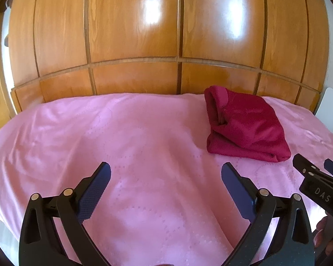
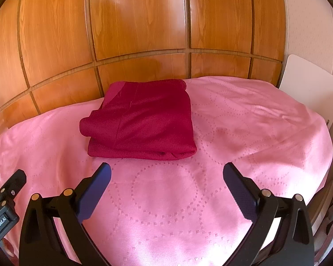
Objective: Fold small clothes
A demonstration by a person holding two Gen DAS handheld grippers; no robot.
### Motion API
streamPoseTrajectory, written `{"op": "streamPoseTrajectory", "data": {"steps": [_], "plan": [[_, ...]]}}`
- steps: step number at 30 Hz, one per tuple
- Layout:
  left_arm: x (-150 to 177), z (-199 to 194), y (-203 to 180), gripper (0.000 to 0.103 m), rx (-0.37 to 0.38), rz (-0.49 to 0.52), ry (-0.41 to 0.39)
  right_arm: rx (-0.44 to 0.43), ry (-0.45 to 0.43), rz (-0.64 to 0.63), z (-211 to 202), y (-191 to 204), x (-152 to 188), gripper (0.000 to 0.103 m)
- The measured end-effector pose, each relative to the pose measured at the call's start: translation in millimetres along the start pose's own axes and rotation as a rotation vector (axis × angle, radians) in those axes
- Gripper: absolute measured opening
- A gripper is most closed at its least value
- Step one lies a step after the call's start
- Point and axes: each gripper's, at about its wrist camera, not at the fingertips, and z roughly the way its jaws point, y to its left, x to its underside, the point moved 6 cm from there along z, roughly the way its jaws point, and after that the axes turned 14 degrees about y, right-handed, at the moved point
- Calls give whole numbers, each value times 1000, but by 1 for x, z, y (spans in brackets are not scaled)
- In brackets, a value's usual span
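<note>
I'm seeing the left gripper hovering over the pink bedspread with its jaws spread wide, nothing between them. The right gripper is doing the same: jaws wide apart, gripping nothing, sitting low above the spread. The dark red garment is lying folded into a compact, roughly rectangular stack, straight ahead of the right gripper and slightly to its left, near its fingertips but not touching them. From the left gripper it's lying ahead and off to the right, apart from both fingers, with one rolled edge standing up on its left side. I'm also catching the right gripper's tip poking in at the right edge of the left wrist view, just beside the garment's near corner, and the left gripper's tip showing at the left edge of the right wrist view. The wooden wardrobe panels are filling the background beyond the bed's far edge. A white board is standing far right of the right gripper, beside the bed.
</note>
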Motion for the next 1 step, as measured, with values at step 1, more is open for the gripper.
{"op": "streamPoseTrajectory", "data": {"steps": [1], "plan": [[1, 1, 0, 99, 1, -2, 4, 1, 2, 0, 1, 0, 0, 101]]}}
